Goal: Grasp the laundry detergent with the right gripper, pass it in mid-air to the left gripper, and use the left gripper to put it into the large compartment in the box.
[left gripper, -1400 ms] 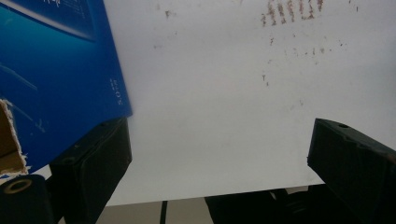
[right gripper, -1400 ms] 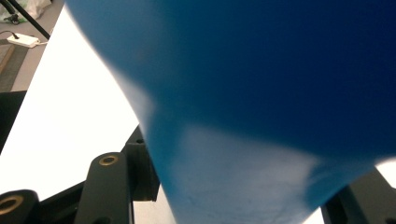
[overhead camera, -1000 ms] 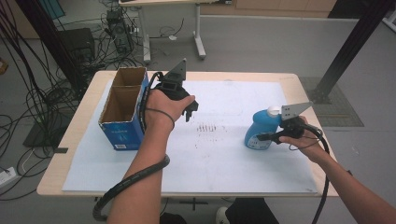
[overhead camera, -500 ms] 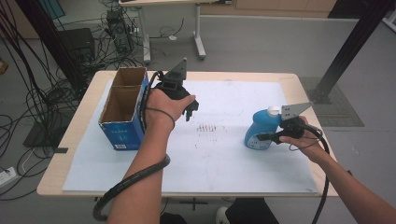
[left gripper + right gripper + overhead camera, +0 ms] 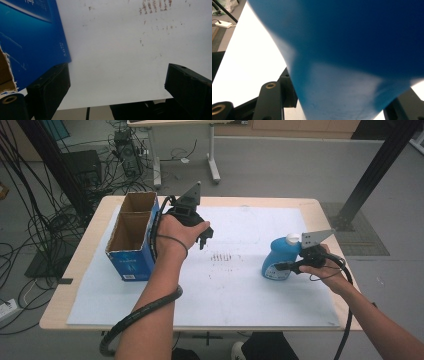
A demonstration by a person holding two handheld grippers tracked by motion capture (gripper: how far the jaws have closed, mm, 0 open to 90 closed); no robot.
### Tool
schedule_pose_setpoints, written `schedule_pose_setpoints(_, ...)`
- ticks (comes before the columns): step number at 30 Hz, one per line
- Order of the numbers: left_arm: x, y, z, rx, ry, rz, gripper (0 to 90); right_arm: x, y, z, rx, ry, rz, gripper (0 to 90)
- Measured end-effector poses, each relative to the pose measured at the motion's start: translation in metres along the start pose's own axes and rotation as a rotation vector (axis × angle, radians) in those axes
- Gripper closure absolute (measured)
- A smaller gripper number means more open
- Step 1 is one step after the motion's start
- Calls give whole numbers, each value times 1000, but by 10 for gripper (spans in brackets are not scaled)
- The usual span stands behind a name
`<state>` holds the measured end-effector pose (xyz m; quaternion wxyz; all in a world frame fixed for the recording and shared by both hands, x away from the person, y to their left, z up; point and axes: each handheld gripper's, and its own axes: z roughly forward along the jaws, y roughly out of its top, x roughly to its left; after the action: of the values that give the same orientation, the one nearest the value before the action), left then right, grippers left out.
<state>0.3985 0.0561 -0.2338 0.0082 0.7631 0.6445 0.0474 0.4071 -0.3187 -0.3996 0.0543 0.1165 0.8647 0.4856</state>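
A wooden table (image 5: 70, 285) carries a broad white sheet (image 5: 240, 290) with a patch of brownish marks near its middle. At the far left of the sheet stands an open blue cardboard box (image 5: 131, 240), two compartments showing, both seemingly empty. The left gripper (image 5: 204, 236) hangs just to the right of the box, jaws spread wide over bare sheet and holding nothing; in the left gripper view one jaw sits right beside the box's blue wall (image 5: 30, 45).

On the right side stands a blue plastic bottle (image 5: 279, 261) with a white cap (image 5: 292, 239), upright on the sheet. The right gripper (image 5: 278, 267) comes in from the right, and its jaws are closed around the bottle's lower body; the blue wall (image 5: 352, 50) bulges between them in the right gripper view.

The bottle looks like smooth, rounded plastic, so likely slippery and somewhat squashy. How full it is cannot be told, so its weight is uncertain. The narrower waist seems the safest grip.
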Motion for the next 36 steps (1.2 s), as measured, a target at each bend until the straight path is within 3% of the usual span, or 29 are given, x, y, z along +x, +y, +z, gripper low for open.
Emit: schedule_pose_setpoints(36,-2,1,-3,-2,7,1,68,0,1,0,9,3,-7,445)
